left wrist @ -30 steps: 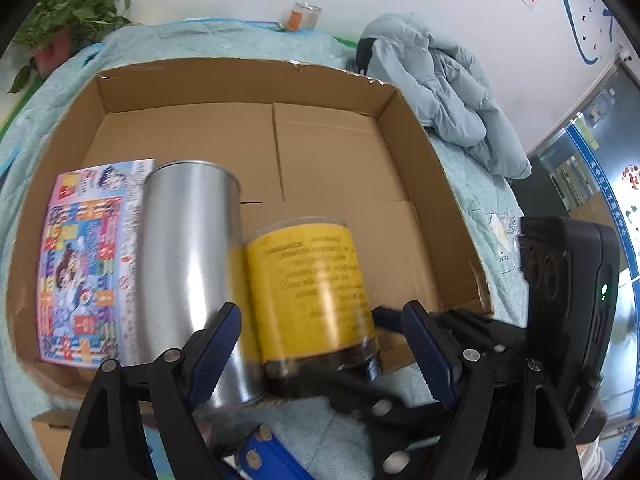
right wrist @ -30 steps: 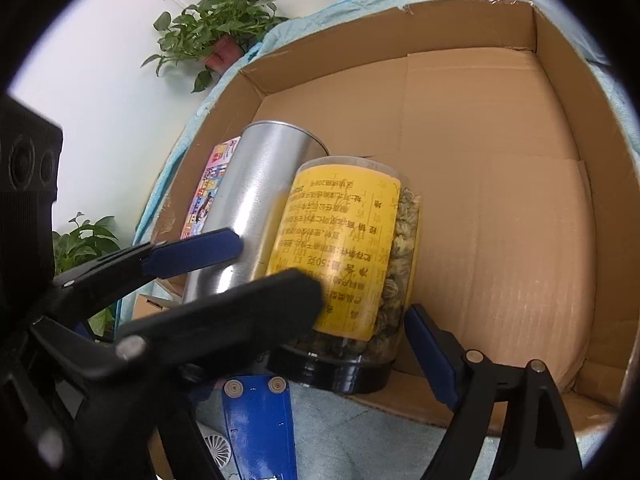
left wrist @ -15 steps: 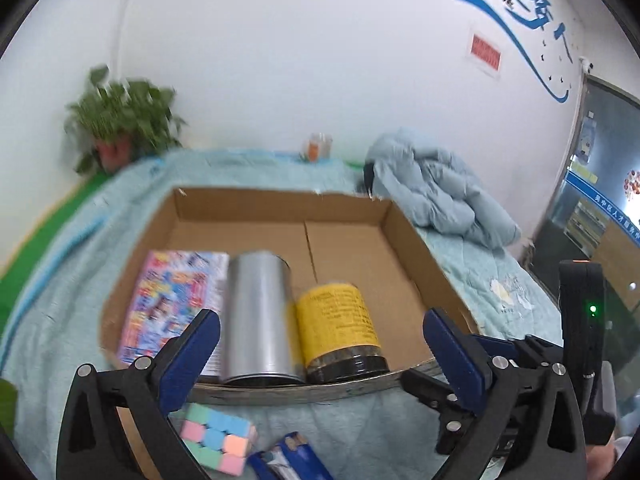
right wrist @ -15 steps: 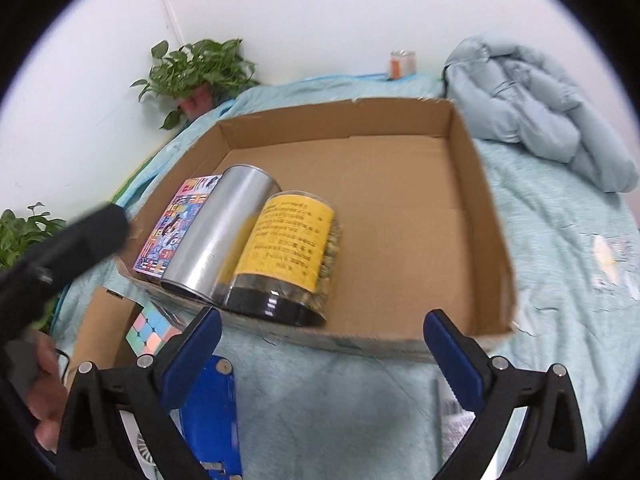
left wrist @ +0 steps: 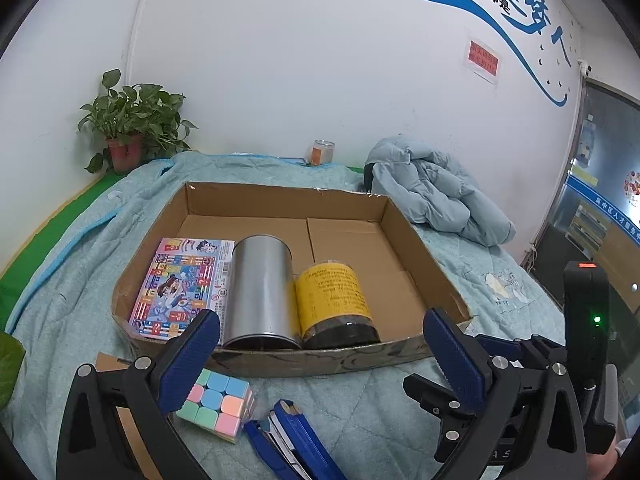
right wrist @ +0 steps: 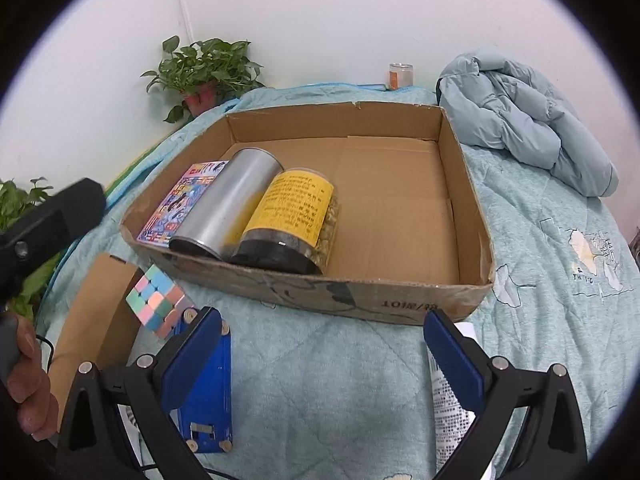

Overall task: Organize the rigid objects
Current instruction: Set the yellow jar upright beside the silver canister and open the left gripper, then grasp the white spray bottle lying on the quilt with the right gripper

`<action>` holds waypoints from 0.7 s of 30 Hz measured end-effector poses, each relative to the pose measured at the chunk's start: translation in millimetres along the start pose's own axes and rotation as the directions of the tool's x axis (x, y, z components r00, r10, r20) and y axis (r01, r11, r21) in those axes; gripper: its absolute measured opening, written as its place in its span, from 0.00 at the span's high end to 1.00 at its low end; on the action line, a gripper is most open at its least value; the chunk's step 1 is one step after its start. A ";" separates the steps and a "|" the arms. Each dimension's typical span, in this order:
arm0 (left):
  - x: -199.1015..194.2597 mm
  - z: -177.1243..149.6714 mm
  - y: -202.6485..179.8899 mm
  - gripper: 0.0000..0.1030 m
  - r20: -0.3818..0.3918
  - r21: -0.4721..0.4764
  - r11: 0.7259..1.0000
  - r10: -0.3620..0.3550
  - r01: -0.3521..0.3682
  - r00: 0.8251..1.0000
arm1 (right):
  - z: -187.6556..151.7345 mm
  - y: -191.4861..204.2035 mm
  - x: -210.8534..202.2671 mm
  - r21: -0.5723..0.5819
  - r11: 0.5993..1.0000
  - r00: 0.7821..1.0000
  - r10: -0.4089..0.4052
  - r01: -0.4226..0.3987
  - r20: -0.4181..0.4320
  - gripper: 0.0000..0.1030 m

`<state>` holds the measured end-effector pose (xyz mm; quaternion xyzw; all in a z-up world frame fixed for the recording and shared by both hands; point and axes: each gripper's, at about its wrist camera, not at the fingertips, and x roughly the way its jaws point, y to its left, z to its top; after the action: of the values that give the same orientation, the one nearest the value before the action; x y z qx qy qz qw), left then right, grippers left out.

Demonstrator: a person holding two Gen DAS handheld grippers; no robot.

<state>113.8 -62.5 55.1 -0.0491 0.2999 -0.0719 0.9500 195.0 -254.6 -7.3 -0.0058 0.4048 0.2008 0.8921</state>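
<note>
Left wrist view: the left gripper (left wrist: 320, 352) has just been opening; its blue-padded fingers (left wrist: 191, 354) stand wide apart with nothing between them, touching nothing. Beyond them the cardboard box (left wrist: 404, 236) rests on a quilted bed (left wrist: 72, 264). In the box, side by side along its near wall, lie a colourful booklet (left wrist: 182, 280), a silver can (left wrist: 260, 292) and a yellow-labelled jar (left wrist: 334, 300); can and jar touch. Outside the box, near the fingers, lie a pastel puzzle cube (left wrist: 214, 404) and a blue stapler (left wrist: 296, 440). The other gripper's black body shows at right.

Right wrist view: the right gripper (right wrist: 320, 354) has likewise just been opening; its fingers (right wrist: 454, 358) are spread wide and empty, above the quilt in front of the box (right wrist: 456, 160). Booklet (right wrist: 180, 200), can (right wrist: 228, 204) and jar (right wrist: 292, 216) lie in the box's left part. Cube (right wrist: 158, 300) and stapler (right wrist: 208, 392) lie by the left finger. A hand (right wrist: 28, 380) shows at the left edge.
</note>
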 end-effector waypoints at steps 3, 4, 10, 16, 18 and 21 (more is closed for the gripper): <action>-1.0 -5.2 -1.8 0.03 -0.003 0.001 1.000 0.004 -0.004 1.000 | -3.1 1.4 -2.7 0.008 1.000 1.000 -0.005 0.005 0.006 0.02; -1.1 -5.7 -0.6 0.06 -0.002 -0.002 1.000 0.000 0.000 1.000 | -3.6 1.1 -2.7 0.008 1.000 1.000 -0.011 0.011 0.006 0.02; 2.3 -12.9 -2.4 0.80 -0.047 -0.001 1.000 -0.027 0.027 0.999 | -11.1 5.1 -10.8 -0.014 0.997 0.996 -0.072 0.073 0.044 0.36; 3.4 -19.7 2.7 0.01 -0.045 -0.054 0.998 -0.038 0.036 0.998 | -14.1 7.4 -17.4 -0.036 0.999 0.997 -0.036 0.039 0.074 0.10; 8.3 -21.3 3.7 0.01 -0.070 -0.035 0.999 -0.033 0.030 0.997 | -17.2 7.3 -18.3 -0.040 0.999 0.997 -0.026 0.029 0.078 0.04; 11.5 -24.1 5.4 0.01 -0.084 -0.041 0.998 -0.041 0.037 0.996 | -24.8 2.2 -20.2 -0.024 0.999 0.997 -0.020 0.022 0.081 0.01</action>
<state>109.9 -60.3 28.2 -0.0706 0.3405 -0.0866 0.9336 164.4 -264.1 -8.9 -0.0132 0.3659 0.1967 0.9095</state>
